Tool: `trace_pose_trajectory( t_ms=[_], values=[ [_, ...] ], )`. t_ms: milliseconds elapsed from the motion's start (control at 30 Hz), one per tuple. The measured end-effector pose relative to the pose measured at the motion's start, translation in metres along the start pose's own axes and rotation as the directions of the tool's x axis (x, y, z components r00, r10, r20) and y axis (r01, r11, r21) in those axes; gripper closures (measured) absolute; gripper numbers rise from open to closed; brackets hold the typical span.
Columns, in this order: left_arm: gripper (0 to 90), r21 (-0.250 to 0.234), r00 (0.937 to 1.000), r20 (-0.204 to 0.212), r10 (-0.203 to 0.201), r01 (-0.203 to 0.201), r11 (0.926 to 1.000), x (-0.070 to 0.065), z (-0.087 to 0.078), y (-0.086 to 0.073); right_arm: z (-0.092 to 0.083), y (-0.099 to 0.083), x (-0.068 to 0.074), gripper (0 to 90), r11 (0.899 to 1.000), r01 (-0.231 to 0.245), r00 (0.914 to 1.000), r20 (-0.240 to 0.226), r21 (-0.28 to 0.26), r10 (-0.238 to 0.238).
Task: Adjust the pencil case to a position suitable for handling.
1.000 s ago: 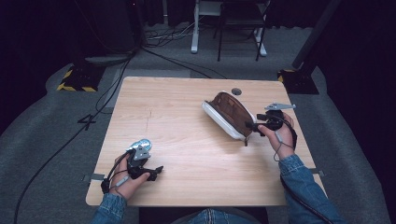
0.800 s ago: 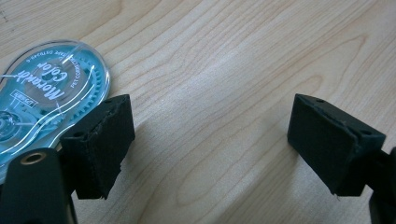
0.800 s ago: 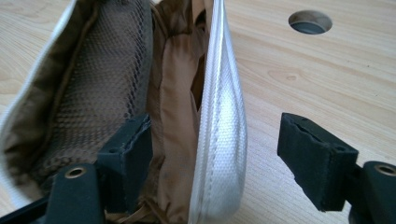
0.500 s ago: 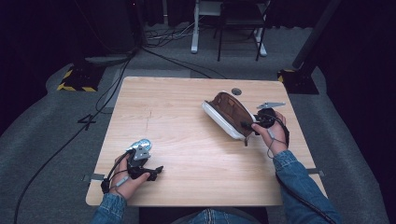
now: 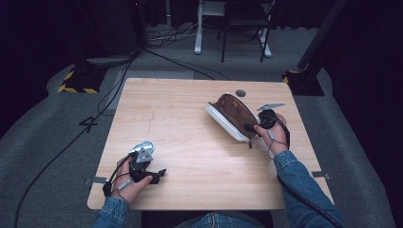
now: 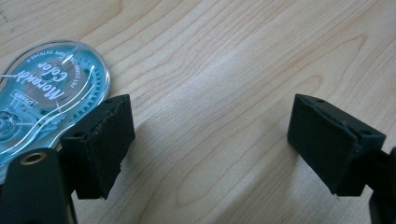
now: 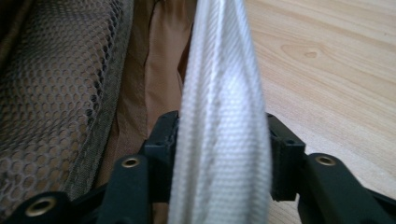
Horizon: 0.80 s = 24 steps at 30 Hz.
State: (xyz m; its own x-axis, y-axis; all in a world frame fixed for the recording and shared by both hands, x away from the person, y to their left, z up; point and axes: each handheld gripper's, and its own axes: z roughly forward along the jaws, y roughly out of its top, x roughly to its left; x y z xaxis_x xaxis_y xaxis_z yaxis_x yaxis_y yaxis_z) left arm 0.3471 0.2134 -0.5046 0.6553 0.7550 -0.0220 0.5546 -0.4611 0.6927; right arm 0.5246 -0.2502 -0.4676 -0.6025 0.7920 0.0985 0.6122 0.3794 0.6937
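An open pouch, white outside and brown inside, lies on its side at the right of the wooden table. My right gripper is at its near end. In the right gripper view its jaws have just been closing, and the right gripper is shut on the pouch's white wall, with the brown mesh lining to the left. My left gripper rests near the table's front left. The left gripper is open over bare wood. A teal correction tape dispenser lies just outside its left jaw.
A small round grommet sits in the table behind the pouch. Beyond the far edge stand a chair and desk legs, with cables on the grey floor and a yellow-and-black base at the left.
My right hand has moved a little left and down to the pouch's near end, and its jaws have gone from wide apart to pressed on the white wall. The left hand has stayed still.
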Motion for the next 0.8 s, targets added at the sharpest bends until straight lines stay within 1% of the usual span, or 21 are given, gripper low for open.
trace_pose_trajectory(
  t_ms=[67,133,167,267,500,800],
  values=[
    [15.1,0.001,1.0000,0.000,0.001,-0.001,1.0000,0.0000,-0.0001,0.0000,0.0019,-0.0006,-0.0007,59.5,1.000,-0.002,1.0000,-0.006,0.002,0.002],
    [15.1,0.000,1.0000,0.000,0.000,0.000,1.0000,0.0000,0.0000,0.0000,0.0029,-0.0013,-0.0010,66.5,1.000,-0.014,0.9997,-0.021,0.006,0.014],
    [15.1,0.000,1.0000,0.000,0.000,0.000,1.0000,0.0000,0.0000,0.0000,0.0029,-0.0013,-0.0010,66.5,1.000,-0.014,0.9997,-0.021,0.006,0.014],
    [15.1,0.000,1.0000,0.000,0.000,0.000,1.0000,0.0000,0.0000,0.0000,0.0030,-0.0018,-0.0013,77.1,1.000,-0.015,0.9995,-0.027,0.005,0.015],
    [15.1,0.000,1.0000,0.000,0.001,-0.001,1.0000,0.0001,0.0000,0.0000,0.0023,-0.0027,-0.0030,85.1,1.000,-0.025,0.9992,-0.030,0.008,0.025],
    [15.1,0.001,1.0000,0.000,0.001,-0.001,1.0000,0.0000,0.0000,0.0000,0.0017,-0.0016,-0.0011,87.0,0.999,-0.039,0.9990,-0.024,0.016,0.039]
  ],
)
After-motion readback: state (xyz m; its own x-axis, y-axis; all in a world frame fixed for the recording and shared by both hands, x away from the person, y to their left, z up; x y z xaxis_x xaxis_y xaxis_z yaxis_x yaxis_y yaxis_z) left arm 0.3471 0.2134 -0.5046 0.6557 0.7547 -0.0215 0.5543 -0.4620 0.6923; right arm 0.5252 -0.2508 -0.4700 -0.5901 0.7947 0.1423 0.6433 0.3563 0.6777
